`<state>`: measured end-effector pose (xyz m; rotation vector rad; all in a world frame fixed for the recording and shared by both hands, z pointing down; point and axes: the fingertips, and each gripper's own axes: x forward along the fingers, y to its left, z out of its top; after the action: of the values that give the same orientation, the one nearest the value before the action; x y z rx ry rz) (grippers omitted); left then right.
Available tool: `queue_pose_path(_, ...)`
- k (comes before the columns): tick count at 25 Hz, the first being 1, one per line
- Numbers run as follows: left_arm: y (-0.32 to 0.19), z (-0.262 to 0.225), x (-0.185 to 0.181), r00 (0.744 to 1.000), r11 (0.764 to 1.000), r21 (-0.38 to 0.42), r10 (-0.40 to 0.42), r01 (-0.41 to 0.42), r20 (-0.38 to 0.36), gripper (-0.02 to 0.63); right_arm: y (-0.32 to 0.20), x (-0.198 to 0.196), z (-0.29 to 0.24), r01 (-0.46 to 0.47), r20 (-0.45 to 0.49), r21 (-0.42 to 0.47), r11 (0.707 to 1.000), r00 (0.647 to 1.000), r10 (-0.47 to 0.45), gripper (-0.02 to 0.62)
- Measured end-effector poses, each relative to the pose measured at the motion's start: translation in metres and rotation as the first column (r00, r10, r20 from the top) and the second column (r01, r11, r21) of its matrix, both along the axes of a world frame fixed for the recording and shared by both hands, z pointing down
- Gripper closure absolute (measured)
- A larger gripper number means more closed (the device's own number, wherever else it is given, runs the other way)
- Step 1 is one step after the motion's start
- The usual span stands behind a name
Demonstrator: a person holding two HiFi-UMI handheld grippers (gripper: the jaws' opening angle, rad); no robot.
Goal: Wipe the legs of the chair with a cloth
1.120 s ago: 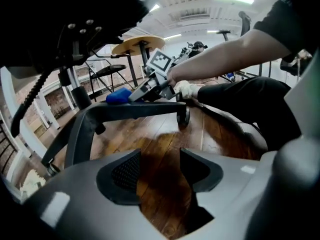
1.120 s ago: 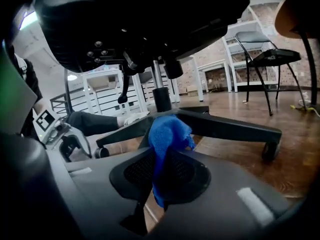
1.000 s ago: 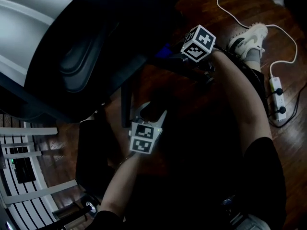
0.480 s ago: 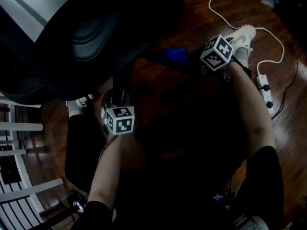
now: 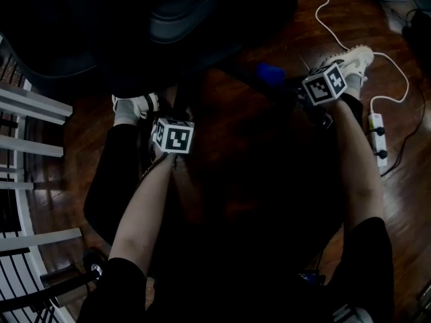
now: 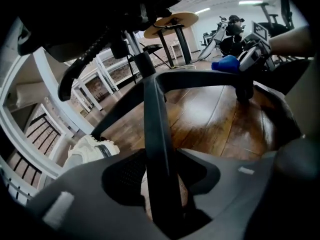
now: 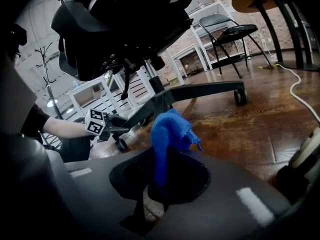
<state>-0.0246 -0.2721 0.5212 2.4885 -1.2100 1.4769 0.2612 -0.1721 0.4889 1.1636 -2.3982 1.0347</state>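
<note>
The blue cloth (image 7: 168,131) sticks up from the right claw's (image 7: 162,184) tight pinch, while the left claw (image 6: 162,194), jaws just closing, clamps a chair leg (image 6: 152,129).

**Changes over the last second.** My left gripper (image 6: 161,186) has swung from the head view's centre toward 10 o'clock. Its jaws have just been closing, with the chair leg (image 6: 151,124) between them. My right gripper (image 7: 161,184), pinching the blue cloth (image 7: 169,131), has slid toward 2 o'clock.

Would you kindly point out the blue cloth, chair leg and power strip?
blue cloth (image 7: 169,129): right gripper view, bunched top.
chair leg (image 6: 154,134): left gripper view, middle of the spoke.
power strip (image 5: 378,138): head view, white body.
</note>
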Motion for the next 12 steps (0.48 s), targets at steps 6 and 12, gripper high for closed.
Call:
queue_pose_path(6,-0.016,0.004,-0.010,0.999,1.000,-0.025,-0.004,0.003,-0.036,0.431,0.037,-0.043,-0.005,0.073,-0.028,0.006,0.997,0.997,-0.073,0.523)
queue_pose_path(12,-0.028,0.022,-0.020,0.990,0.988,-0.071,0.131,-0.134,-0.041,0.433,0.067,-0.079,0.002,0.081,-0.020,0.004,0.997,0.997,-0.081,0.522)
